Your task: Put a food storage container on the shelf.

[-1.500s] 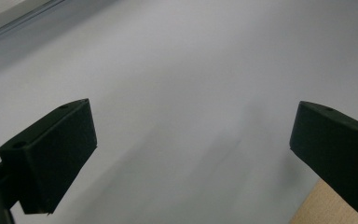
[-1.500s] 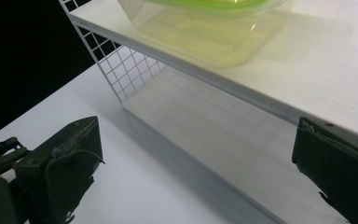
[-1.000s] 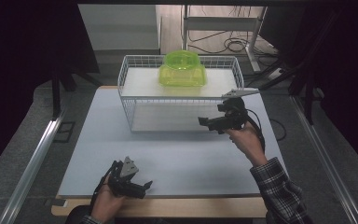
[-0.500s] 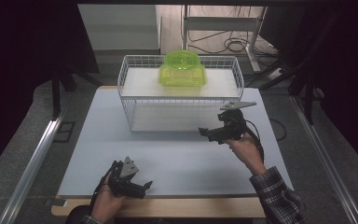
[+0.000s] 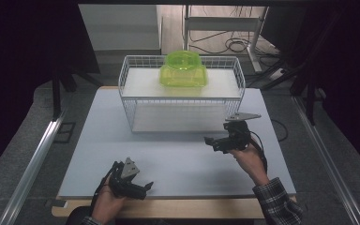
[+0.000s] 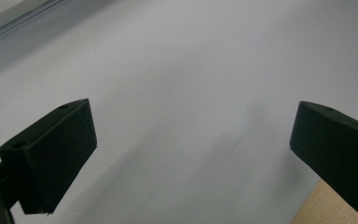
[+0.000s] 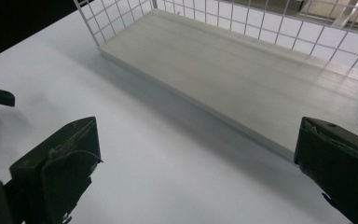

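Right gripper (image 5: 214, 141) spread, empty, above white table (image 5: 178, 164) near wire rack (image 5: 131, 110); left gripper (image 5: 145, 188) spread, empty, at near edge.

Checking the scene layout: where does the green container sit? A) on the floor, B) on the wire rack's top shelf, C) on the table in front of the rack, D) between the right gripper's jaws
B: the green container rests on the upper board of the wire rack, far from both grippers.
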Motion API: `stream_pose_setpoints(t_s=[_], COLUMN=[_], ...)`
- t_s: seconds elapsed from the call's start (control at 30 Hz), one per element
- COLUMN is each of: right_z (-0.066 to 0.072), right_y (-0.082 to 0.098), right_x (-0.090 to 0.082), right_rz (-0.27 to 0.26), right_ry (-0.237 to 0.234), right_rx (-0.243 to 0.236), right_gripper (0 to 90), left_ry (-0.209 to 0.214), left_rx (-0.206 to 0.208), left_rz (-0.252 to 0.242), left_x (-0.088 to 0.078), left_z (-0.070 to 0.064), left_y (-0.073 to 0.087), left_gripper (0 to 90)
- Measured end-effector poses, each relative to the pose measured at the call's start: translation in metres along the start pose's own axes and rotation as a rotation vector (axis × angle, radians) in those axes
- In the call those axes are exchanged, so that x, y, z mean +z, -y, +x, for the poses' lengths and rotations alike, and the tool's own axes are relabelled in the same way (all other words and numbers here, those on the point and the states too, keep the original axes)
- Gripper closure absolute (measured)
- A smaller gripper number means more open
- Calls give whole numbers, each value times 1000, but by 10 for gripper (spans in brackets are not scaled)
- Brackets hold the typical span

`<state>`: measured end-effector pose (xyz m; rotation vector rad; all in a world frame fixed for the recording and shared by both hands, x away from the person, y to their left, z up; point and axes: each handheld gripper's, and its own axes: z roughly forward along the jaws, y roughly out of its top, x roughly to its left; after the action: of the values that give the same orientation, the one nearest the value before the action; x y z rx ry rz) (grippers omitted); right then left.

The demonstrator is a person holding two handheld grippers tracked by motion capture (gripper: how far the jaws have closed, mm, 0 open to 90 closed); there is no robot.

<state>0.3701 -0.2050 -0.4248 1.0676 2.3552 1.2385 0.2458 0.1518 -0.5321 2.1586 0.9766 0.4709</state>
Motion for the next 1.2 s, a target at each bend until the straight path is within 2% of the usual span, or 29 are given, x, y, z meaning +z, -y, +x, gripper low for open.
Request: stream_pose_setpoints(t_s=[0.5, 1.2], right_z=[1, -10], right_y=[30, 74], right_x=[-3, -2], right_rz=[14, 64], right_ry=[37, 68], right_rx=[-19, 24], right_gripper=[0, 0], left_ry=[2, 11], left_rx=[0, 8], left_rz=[0, 14], left_x=[0, 2], left_z=[0, -1], left_y=[0, 0], left_gripper=[1, 1])
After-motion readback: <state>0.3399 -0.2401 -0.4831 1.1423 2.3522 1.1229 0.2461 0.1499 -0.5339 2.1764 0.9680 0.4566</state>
